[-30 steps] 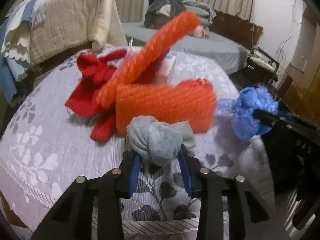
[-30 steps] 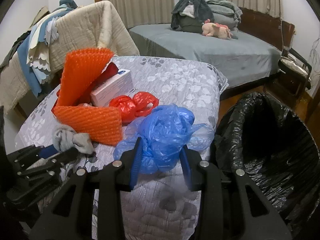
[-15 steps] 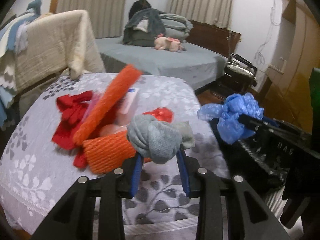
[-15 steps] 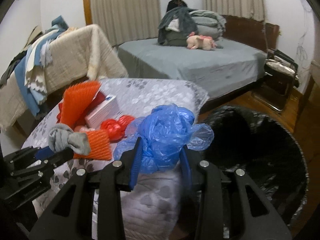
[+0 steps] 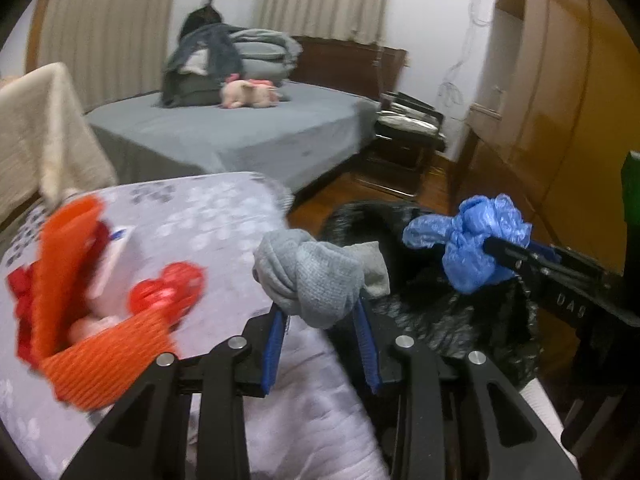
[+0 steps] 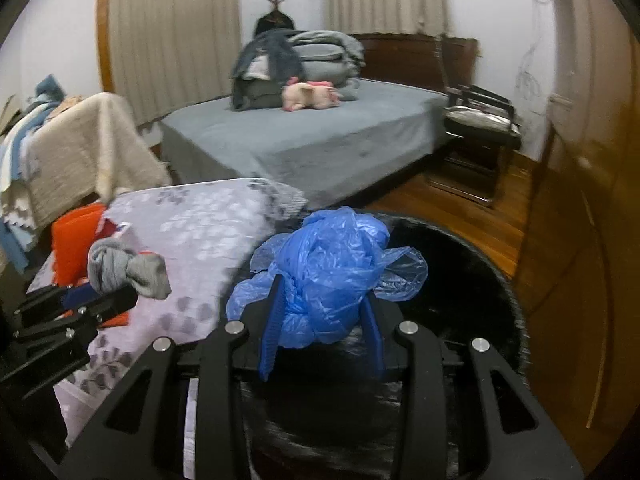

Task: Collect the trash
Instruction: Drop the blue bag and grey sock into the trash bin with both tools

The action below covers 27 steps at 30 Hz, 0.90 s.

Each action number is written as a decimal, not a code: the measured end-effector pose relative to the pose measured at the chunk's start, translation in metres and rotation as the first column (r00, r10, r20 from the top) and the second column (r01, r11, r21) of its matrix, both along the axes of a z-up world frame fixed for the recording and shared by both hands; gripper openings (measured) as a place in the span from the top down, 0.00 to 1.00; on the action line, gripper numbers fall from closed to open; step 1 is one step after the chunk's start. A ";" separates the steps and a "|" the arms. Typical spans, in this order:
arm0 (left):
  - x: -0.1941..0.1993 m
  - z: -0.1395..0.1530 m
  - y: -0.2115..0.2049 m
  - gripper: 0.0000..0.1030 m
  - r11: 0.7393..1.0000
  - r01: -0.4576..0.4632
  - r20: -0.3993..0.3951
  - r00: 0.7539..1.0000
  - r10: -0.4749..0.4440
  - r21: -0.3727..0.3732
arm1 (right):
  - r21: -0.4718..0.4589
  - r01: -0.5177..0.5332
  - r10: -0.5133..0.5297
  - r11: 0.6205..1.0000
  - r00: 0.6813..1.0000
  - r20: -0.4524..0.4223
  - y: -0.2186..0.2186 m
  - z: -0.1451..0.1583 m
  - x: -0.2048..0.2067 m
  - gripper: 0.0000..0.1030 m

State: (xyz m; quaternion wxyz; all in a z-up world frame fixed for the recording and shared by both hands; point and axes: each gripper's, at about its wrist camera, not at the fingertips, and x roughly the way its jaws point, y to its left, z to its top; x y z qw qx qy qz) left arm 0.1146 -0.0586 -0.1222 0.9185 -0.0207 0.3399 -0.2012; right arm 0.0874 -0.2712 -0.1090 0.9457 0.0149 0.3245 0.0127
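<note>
- Far left, on the bench (image 5: 224,216) under a grey floral cloth: an orange ribbed foam sleeve (image 5: 100,364), a red knotted bag (image 5: 168,288) and a white box (image 5: 116,256), all blurred, bunched close together.
- Left hand-held gripper (image 5: 320,320): jaws partly closed, blue pads pinching a grey knotted sock (image 5: 312,276). The sock is a balled bundle with a loose flap at its right, raised clear of the cloth at the bench's right edge, just short of the bin.
- Right hand-held gripper (image 6: 322,320): jaws partly closed, gripping a crumpled blue plastic bag (image 6: 332,256). The bag bulges above and beyond the pads, thin and translucent at its edges.
- Bin (image 6: 500,292) lined with a black bag: mouth open, standing against the bench's right side. The blue bag hangs over its near left rim.
- Background: a grey bed (image 6: 320,140) with folded bedding and a pink soft toy (image 6: 308,96).
</note>
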 end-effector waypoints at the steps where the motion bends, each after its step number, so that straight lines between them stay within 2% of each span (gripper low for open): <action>1: 0.003 0.000 -0.009 0.68 1.000 0.019 0.001 1.000 -0.019 -0.001 | -0.003 0.021 -0.021 1.000 1.000 -0.003 -0.009 -0.002 -0.002 0.66; 7: 0.018 -0.002 -0.057 0.67 0.995 0.102 -0.025 0.994 -0.103 -0.021 | -0.022 0.112 -0.113 0.993 0.993 -0.028 -0.042 -0.014 -0.008 0.62; 8: 0.020 -0.002 -0.064 0.66 0.993 0.118 -0.029 0.993 -0.119 -0.025 | -0.023 0.130 -0.131 0.991 0.991 -0.035 -0.047 -0.016 -0.008 0.58; 9: 0.021 -0.003 -0.070 0.62 0.991 0.133 -0.035 0.990 -0.134 -0.026 | -0.024 0.142 -0.142 0.990 0.989 -0.040 -0.051 -0.018 -0.008 0.55; 11: 0.023 -0.003 -0.077 0.54 0.987 0.156 -0.045 0.986 -0.158 -0.039 | -0.034 0.165 -0.166 0.986 0.985 -0.039 -0.058 -0.021 -0.010 0.43; 13: 0.021 -0.003 -0.079 0.42 0.985 0.164 -0.036 0.985 -0.166 -0.046 | -0.039 0.176 -0.177 0.984 0.983 -0.037 -0.063 -0.023 -0.012 0.40; 14: 0.021 -0.003 -0.078 0.40 0.985 0.164 -0.031 0.986 -0.165 -0.045 | -0.039 0.180 -0.181 0.983 0.983 -0.035 -0.065 -0.024 -0.013 0.37; 18: 0.017 0.000 -0.069 0.32 0.990 0.138 -0.015 0.990 -0.139 -0.037 | -0.041 0.189 -0.190 0.981 0.982 -0.015 -0.066 -0.023 -0.015 0.24; 20: 0.016 0.003 -0.058 0.29 0.993 0.114 -0.005 0.993 -0.114 -0.028 | -0.042 0.185 -0.185 0.982 0.983 0.002 -0.064 -0.019 -0.017 0.14; 22: 0.015 0.005 -0.042 0.24 0.997 0.081 0.009 0.997 -0.081 -0.016 | -0.043 0.176 -0.175 0.983 0.984 0.018 -0.057 -0.015 -0.017 0.12; 27: 0.004 0.010 0.000 0.19 1.000 -0.016 0.043 0.999 0.015 0.013 | -0.044 0.100 -0.098 0.994 0.994 0.039 -0.025 -0.007 -0.011 0.09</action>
